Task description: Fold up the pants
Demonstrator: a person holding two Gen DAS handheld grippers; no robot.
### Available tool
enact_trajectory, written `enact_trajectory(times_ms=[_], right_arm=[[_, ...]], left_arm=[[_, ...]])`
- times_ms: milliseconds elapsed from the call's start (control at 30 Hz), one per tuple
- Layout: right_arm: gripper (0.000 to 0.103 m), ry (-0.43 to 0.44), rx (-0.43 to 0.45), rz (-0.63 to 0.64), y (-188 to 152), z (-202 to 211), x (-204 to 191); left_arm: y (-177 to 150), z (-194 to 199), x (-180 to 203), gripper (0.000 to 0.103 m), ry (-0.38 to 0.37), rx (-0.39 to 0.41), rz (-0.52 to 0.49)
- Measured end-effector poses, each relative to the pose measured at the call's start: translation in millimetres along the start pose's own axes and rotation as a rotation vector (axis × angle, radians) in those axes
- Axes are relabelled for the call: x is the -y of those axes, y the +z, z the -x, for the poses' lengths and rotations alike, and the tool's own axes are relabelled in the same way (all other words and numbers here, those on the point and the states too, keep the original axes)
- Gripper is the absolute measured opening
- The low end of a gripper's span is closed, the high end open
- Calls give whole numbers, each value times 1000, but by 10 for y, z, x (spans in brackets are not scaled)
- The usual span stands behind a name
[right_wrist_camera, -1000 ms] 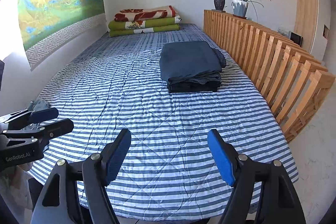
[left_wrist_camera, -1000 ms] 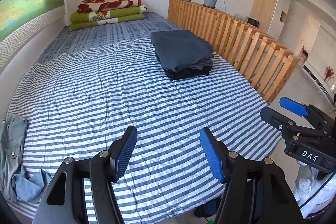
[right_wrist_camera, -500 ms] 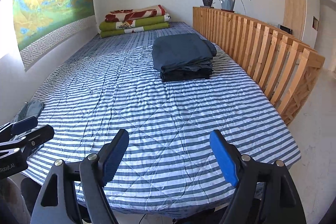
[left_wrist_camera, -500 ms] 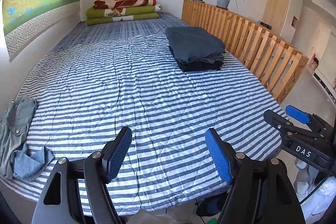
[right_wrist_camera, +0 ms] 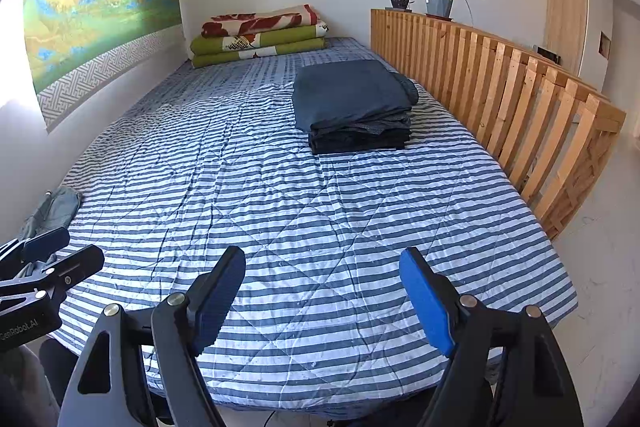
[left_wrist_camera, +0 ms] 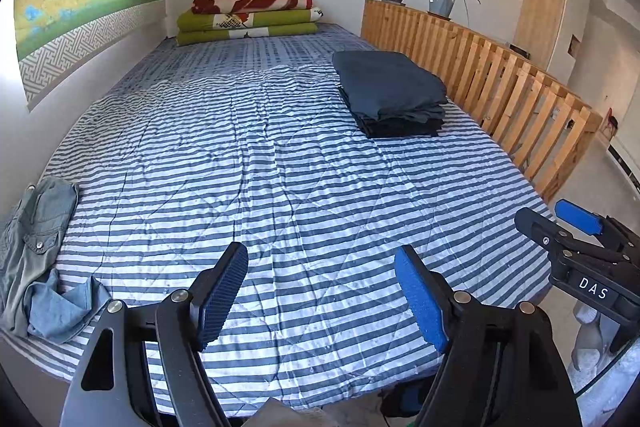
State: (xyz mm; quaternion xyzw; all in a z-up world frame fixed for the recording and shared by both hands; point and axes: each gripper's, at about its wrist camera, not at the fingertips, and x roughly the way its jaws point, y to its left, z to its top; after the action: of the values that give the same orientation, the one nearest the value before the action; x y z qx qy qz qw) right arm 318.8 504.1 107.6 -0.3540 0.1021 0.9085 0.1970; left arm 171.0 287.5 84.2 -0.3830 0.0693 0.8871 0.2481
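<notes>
At the near left corner of the bed, the crumpled pants lie bunched against the mattress edge, well off to the left of your left gripper and further still from your right gripper, so the left hand is plainly the nearer one for the first reach. Both grippers hang over the near edge of the bed and point down across the open middle of the mattress, not at the garment; the coming move looks like a swing to the left. The left gripper's fingers have just been opening and stand wide with nothing between them but striped cover. The right gripper's fingers stand just as wide and just as empty. The heap runs roughly from the near edge away along the left side of the bed, though it is too rumpled to tell waist from hems; a buttoned pocket flap shows on the grey-green part, and a paler blue fold spills out at the near end. It is soft, limp cloth that will likely sag and trail when lifted. The bed cover is a quilted blue-and-white stripe, lightly creased. A stack of folded dark clothes sits far off beside the slatted wooden rail.
</notes>
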Motion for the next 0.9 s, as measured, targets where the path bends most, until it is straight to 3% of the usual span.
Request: enact_trajectory(times_ms=[600,900], right_arm=[[76,9,-22,32,5,-89,-63],[76,1,-33,54,86,-74,-50]], left_arm=[[49,-135,-103,79,0,-24,18],[221,-186,-68,79,8,-44,0]])
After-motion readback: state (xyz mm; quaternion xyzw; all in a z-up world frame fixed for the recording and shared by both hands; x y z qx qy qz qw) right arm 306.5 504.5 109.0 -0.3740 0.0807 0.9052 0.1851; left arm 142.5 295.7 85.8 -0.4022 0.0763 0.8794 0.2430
